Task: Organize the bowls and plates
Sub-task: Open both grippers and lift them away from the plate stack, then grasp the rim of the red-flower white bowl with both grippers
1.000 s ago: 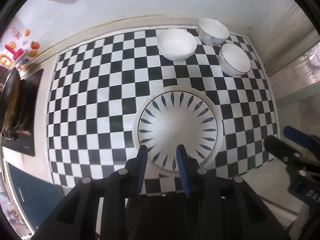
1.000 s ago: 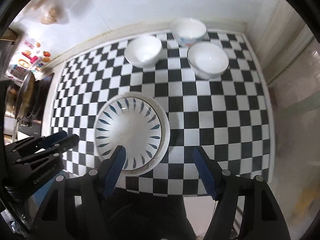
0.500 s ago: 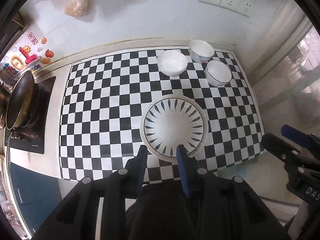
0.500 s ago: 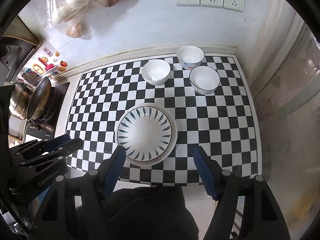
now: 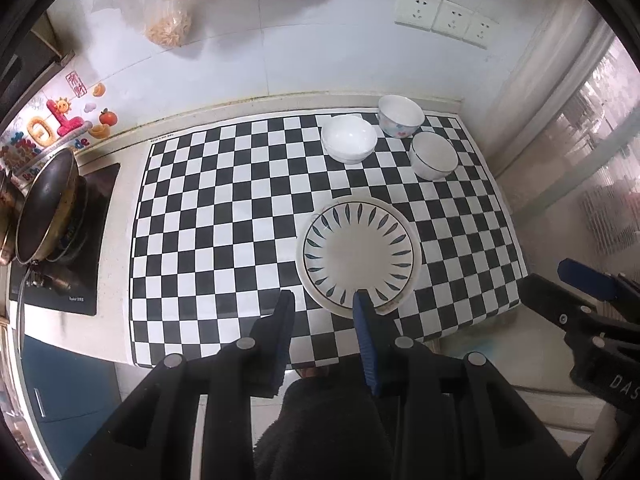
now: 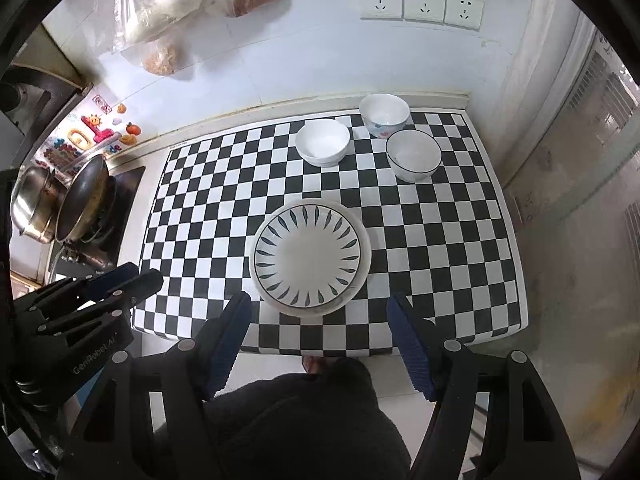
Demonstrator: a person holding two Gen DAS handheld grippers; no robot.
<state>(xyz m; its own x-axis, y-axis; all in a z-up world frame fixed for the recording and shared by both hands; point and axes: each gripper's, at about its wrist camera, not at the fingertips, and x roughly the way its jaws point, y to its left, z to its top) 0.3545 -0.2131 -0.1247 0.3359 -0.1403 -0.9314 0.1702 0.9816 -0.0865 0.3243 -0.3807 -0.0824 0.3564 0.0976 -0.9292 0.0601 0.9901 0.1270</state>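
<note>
Both grippers hang high above the black-and-white chequered mat (image 6: pixel 440 240) with nothing between their fingers, so this looks like a pause between steps: either the start of the job or the gap after the plates were piled, and the pictures do not settle which. The left gripper (image 5: pixel 324 300) has its blue-padded jaws set narrow and empty; the right gripper (image 6: pixel 318 304) has its jaws spread wide, also empty. Taking the mat as the landmark, the round white plate with dark blue leaf strokes round its rim (image 6: pixel 308 256) sits near the mat's near edge, about midway along it, on top of a plain white plate (image 6: pixel 362 276) whose rim peeps out beneath it. That makes at least two plates in one stack; more could lie hidden below. There are three bowls, all at the mat's far right corner, close together but apart: a plain white ceramic bowl (image 6: pixel 322 142), a white bowl with small coloured prints on its side (image 6: pixel 384 114) nearest the wall, and a white bowl with a thin dark rim line (image 6: pixel 414 154). By my judgement the bowls are the work left: the next move calls for a gripper to drop over one bowl's rim, pinch its wall, lift it and nest it into a neighbour.
</note>
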